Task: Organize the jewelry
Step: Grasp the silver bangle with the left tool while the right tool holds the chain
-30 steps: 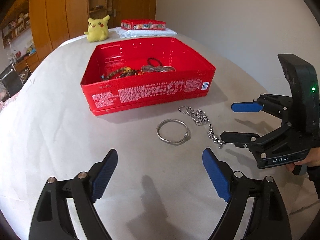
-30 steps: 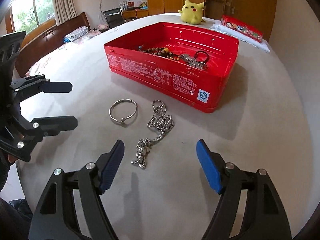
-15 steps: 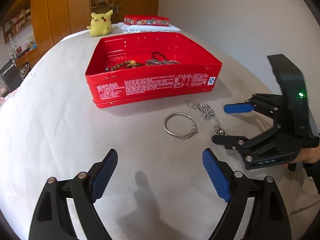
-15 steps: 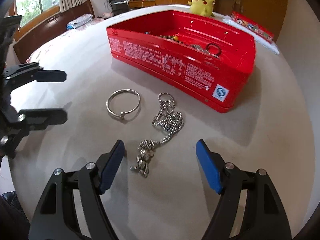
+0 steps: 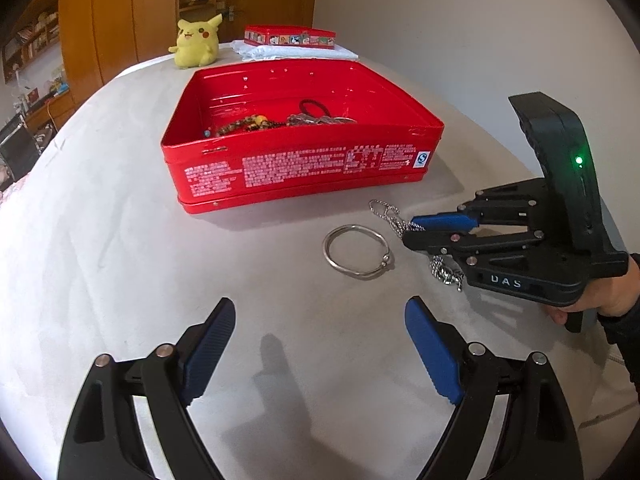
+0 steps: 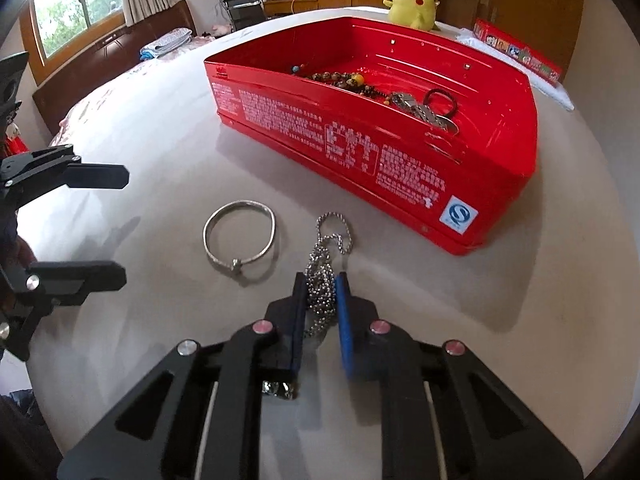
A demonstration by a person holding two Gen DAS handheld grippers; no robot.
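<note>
A silver ball-chain necklace (image 6: 328,236) lies on the white table in front of the open red tin (image 6: 360,148). My right gripper (image 6: 320,280) is shut on the bunched chain, and its pendant (image 6: 276,388) lies under the fingers. In the left wrist view the right gripper (image 5: 412,232) pinches the necklace (image 5: 386,212) just right of a silver bangle (image 5: 356,227). The bangle (image 6: 239,267) rests flat on the table. My left gripper (image 5: 320,312) hovers open and holds nothing, short of the bangle. The tin (image 5: 304,168) holds a bead bracelet, a metal watch and a black hair tie.
A yellow plush toy (image 5: 196,44) and a small red box (image 5: 290,36) on a folded white cloth sit beyond the tin. A wall runs along the right of the table. A person's hand (image 5: 600,300) grips the right tool's handle.
My right gripper moved forward and down over the necklace and closed its jaws on the chain. The left gripper stayed where it was, still open.
</note>
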